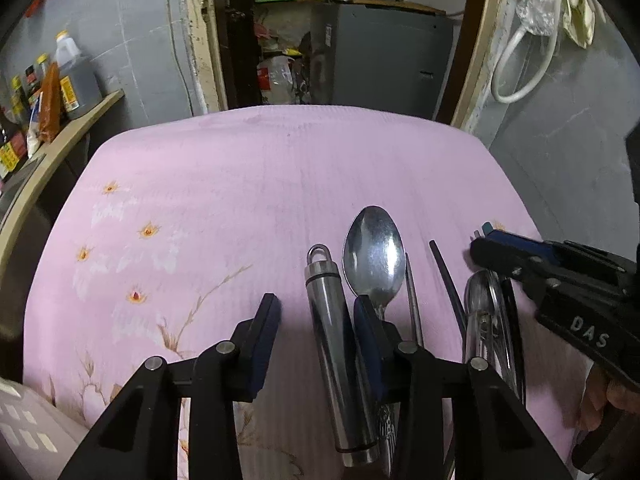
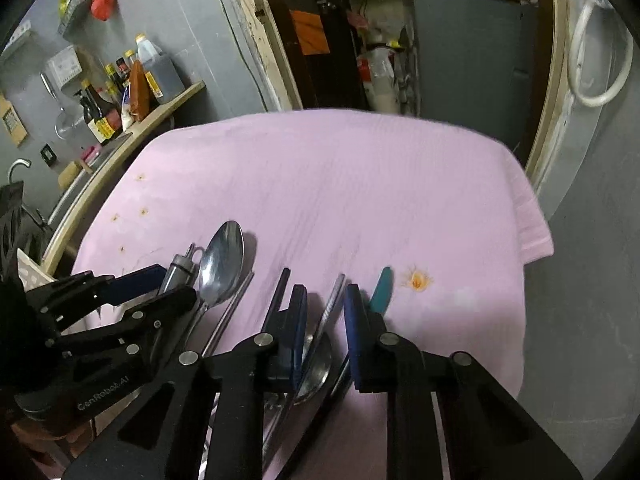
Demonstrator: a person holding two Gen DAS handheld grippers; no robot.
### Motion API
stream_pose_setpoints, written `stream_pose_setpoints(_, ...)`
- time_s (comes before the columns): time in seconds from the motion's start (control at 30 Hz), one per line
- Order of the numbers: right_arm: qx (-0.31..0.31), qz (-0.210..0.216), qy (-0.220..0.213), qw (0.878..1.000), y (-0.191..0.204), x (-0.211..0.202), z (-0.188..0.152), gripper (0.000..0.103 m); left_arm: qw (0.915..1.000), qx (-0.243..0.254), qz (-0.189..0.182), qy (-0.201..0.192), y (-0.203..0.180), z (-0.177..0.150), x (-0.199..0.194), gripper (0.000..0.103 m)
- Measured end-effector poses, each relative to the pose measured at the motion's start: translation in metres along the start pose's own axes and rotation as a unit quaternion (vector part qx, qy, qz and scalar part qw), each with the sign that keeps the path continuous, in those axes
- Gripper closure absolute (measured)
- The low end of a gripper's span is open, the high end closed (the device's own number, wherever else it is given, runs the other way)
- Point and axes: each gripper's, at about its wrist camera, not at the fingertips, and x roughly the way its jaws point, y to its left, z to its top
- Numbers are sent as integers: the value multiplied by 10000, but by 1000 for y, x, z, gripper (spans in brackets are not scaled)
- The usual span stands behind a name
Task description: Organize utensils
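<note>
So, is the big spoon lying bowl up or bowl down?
Bowl up. The spoon lies flat on the pink cloth, and its hollow side faces the camera, catching light.

Both claws are angled downward, side by side: the left claw (image 1: 316,316) is held partly open, the right claw (image 2: 326,300) narrower.

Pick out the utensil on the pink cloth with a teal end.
It is the teal-tipped utensil, farthest right in the row, just past the right hand-held gripper. The large spoon, the steel cylinder and the rest are plain metal or black.
</note>
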Motion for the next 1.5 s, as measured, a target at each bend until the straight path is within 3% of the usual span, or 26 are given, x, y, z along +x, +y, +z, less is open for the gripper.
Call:
stream_pose_setpoints(0.13, 234, 109, 56, 9996, -1, 0, 0, 95, 9999, 47, 1, 124, 1, 6, 2, 79)
stream_pose_setpoints(0.3, 408, 339, -252, 9983, -3, -22, -4, 97, 9993, -223, -236, 171, 10, 9, -3, 83)
stream_pose_setpoints(0.57, 282, 450, -1014, 9934, 4, -95, -11, 99, 9971, -258, -350, -620, 7, -3, -59, 85)
stream_pose_setpoints(0.8, 50, 226, -1518, 9881, 22, -158, -25, 99, 9917, -77, -466, -1196, 7, -22, -114, 86)
stream_pose_setpoints(1.1, 1, -176, -1823, 9831, 46, -213, -51, 99, 9875, 213, -601, -1441, 17, -54, -169, 86)
stream_pose_setpoints(1.5, 70, -232, -2453, 9692, 95, -276, -54, 99, 9775, -15, -761, -1969, 56, -70, -242, 86)
